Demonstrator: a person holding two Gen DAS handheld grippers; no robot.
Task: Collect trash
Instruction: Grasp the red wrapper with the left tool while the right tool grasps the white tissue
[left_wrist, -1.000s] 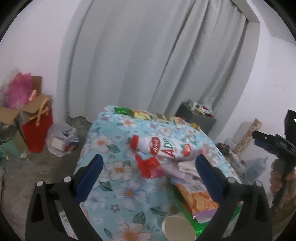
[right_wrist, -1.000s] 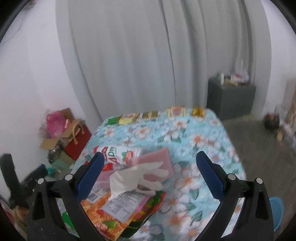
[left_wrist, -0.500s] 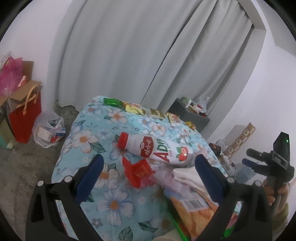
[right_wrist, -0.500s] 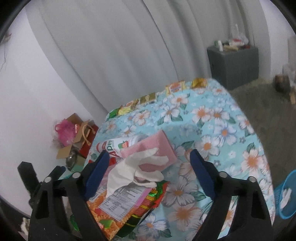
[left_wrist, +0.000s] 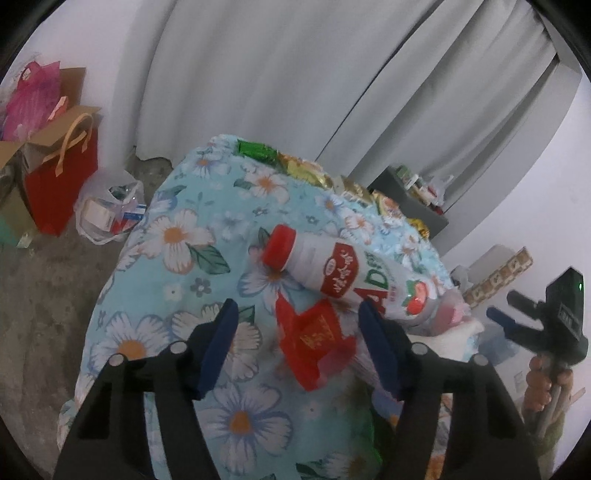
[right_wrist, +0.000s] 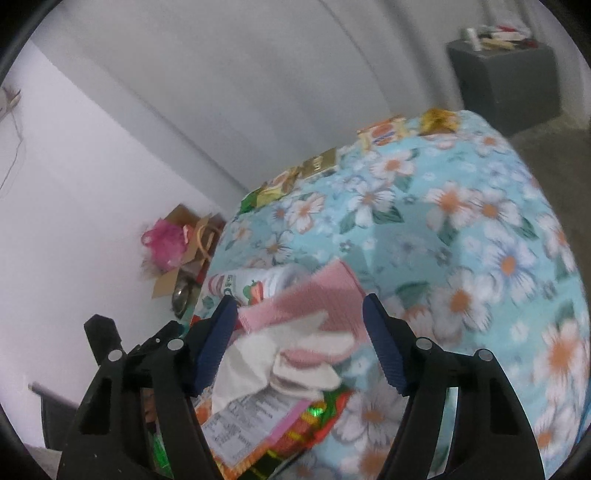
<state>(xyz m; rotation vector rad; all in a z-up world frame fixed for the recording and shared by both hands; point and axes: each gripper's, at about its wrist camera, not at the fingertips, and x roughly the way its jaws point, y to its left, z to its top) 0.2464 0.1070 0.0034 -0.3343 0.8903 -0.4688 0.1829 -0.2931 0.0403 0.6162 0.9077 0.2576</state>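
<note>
Claws are both narrowing yet gripping nothing: left claw (left_wrist: 295, 349) is straddling a red wrapper (left_wrist: 314, 341), right claw (right_wrist: 299, 341) a white glove (right_wrist: 284, 354).

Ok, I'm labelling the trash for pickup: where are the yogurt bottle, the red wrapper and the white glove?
yogurt bottle (left_wrist: 334, 266), left wrist view, on its red label.
red wrapper (left_wrist: 314, 338), left wrist view, on its middle with gold print.
white glove (right_wrist: 266, 356), right wrist view, on its palm.

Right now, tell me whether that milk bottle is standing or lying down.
Lying down. The bottle rests on its side on the flowered tablecloth, red cap pointing sideways and still on.
</note>
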